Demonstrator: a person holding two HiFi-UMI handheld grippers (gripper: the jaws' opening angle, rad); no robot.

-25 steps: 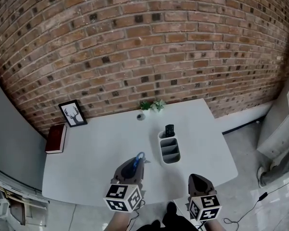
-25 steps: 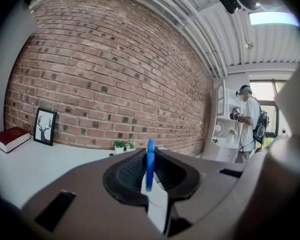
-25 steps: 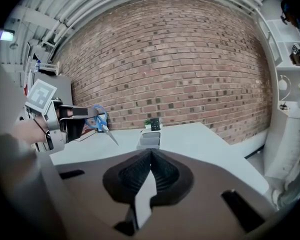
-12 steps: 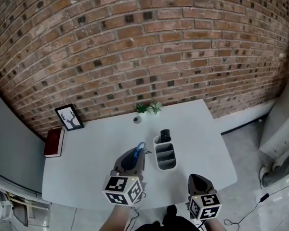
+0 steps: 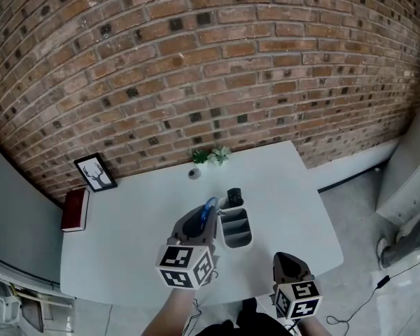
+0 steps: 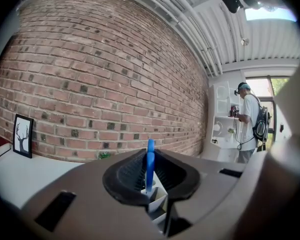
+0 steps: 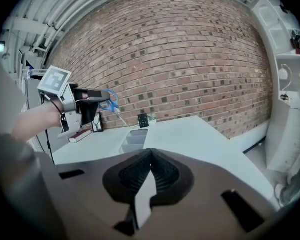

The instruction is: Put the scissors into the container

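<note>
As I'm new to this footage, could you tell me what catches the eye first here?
The left claw, shut on blue-handled scissors, hovers by the grey divided container at mid-table. Behind the white table rises a broad red brick wall, while the right claw hangs shut and empty near the front edge.

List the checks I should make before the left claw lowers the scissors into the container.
1. Scissors gripped by left claw: ok, blue handle between shut jaws.
2. Blades over the container: cannot tell, they hang near its left edge.
3. Free compartment: ok; only the far one holds a black object.
4. Right claw out of the way: ok, shut, empty, apart.
5. Container standing on table: ok.
</note>
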